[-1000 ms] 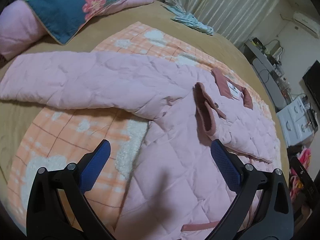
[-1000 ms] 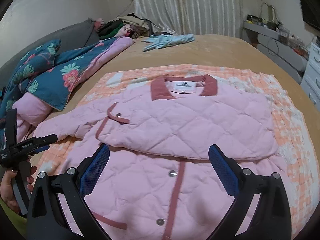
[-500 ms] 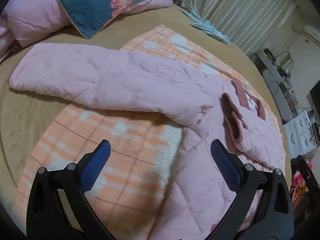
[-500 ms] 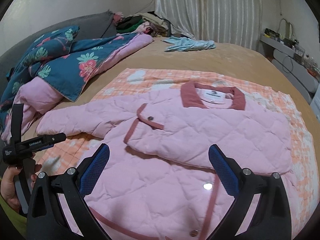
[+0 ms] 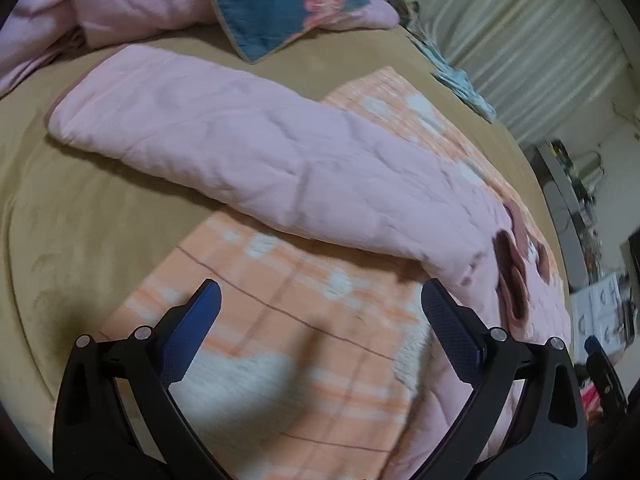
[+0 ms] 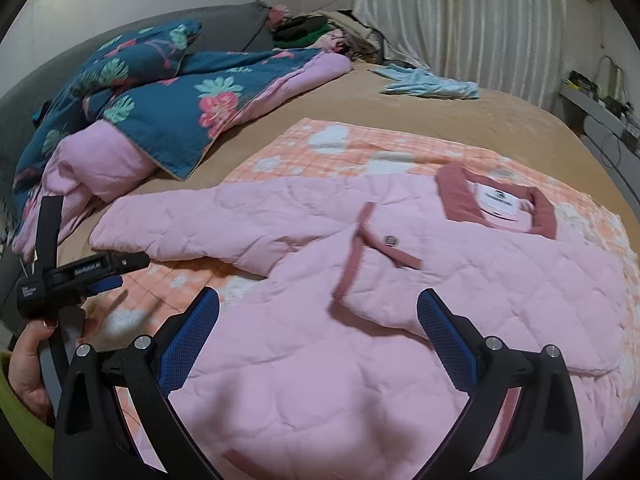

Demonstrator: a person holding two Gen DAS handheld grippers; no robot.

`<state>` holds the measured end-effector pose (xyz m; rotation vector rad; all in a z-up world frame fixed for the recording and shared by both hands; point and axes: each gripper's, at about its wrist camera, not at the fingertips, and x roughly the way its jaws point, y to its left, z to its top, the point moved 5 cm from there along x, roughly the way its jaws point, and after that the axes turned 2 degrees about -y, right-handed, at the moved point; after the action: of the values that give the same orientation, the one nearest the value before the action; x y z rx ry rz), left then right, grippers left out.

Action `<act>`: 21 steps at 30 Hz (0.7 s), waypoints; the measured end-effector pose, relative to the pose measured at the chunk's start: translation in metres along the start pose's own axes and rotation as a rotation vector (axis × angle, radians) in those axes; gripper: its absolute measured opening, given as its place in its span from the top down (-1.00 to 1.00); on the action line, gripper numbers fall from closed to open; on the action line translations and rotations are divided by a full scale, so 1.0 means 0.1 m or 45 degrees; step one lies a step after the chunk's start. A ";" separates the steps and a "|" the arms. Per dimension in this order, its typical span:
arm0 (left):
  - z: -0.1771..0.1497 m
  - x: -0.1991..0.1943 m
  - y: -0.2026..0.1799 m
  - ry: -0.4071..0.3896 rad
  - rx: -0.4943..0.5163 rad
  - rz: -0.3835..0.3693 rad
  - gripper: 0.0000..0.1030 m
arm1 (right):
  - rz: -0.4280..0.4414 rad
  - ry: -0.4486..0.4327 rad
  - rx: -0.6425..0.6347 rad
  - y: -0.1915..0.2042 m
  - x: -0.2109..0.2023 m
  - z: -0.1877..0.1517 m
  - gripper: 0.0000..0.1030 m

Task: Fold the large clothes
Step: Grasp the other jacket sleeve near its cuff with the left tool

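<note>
I see one pink quilted jacket point(image 6: 400, 320) spread front-up on one orange checked blanket point(image 6: 360, 148), which lies on the tan bed point(image 6: 500, 120). The jacket has one dark pink collar point(image 6: 456, 196) with a white label inside it. One sleeve point(image 5: 224, 152) stretches flat out to the side, its cuff end past the blanket edge and resting on the tan cover. The other sleeve is folded across the chest, and I count one snap point(image 6: 390, 240) showing on the trimmed flap near it.

My left gripper point(image 5: 320, 320) hovers above the blanket beside the jacket's body, below the outstretched sleeve; its two blue-padded fingers point(image 5: 448, 328) stand wide apart with nothing between them. In the right wrist view that same tool appears at the left edge, gripped by one hand point(image 6: 28, 360) with a yellow-green sleeve.

My right gripper point(image 6: 318, 328) sits over the lower front of the jacket, its two fingers also spread wide and empty; I cannot tell whether the tips touch the fabric.

Beyond, one teal floral quilt point(image 6: 160, 96) with pink lining is heaped by the headboard, one pale blue garment point(image 6: 432, 84) lies near the striped curtain point(image 6: 480, 16), and a pile of clothes sits in the far corner, too jumbled to count.
</note>
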<state>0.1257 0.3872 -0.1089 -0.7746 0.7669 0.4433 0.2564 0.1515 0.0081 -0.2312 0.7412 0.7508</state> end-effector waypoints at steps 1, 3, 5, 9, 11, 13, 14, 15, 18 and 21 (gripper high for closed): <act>0.02 0.01 0.05 -0.004 -0.016 0.001 -0.82 | 0.003 0.004 -0.011 0.05 0.04 0.00 -0.92; 0.06 0.02 0.17 -0.007 -0.048 0.011 -0.82 | 0.014 0.015 -0.031 0.16 0.12 0.01 -0.92; 0.08 0.03 0.27 -0.015 -0.080 0.014 -0.82 | 0.023 0.025 -0.041 0.23 0.19 0.00 -0.92; 0.14 0.05 0.46 -0.041 -0.153 0.014 -0.82 | 0.040 0.044 -0.078 0.39 0.33 0.00 -0.92; 0.18 0.09 0.56 -0.051 -0.204 0.009 -0.82 | 0.044 0.051 -0.093 0.44 0.38 -0.01 -0.92; 0.20 0.13 0.65 -0.062 -0.250 -0.013 -0.82 | 0.050 0.061 -0.096 0.47 0.43 -0.03 -0.92; 0.21 0.14 0.68 -0.068 -0.267 -0.023 -0.82 | 0.052 0.064 -0.094 0.47 0.44 -0.04 -0.92; 0.22 0.15 0.70 -0.075 -0.285 -0.033 -0.82 | 0.051 0.067 -0.090 0.46 0.45 -0.05 -0.92; 0.32 0.17 0.77 -0.107 -0.351 -0.062 -0.82 | 0.047 0.071 -0.069 0.40 0.47 -0.08 -0.92; 0.42 0.19 0.83 -0.134 -0.404 -0.070 -0.82 | 0.040 0.068 -0.031 0.29 0.45 -0.10 -0.92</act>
<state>0.1060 0.4742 -0.1414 -1.0567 0.5822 0.5594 0.2538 0.1918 -0.0278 -0.2628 0.7879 0.7865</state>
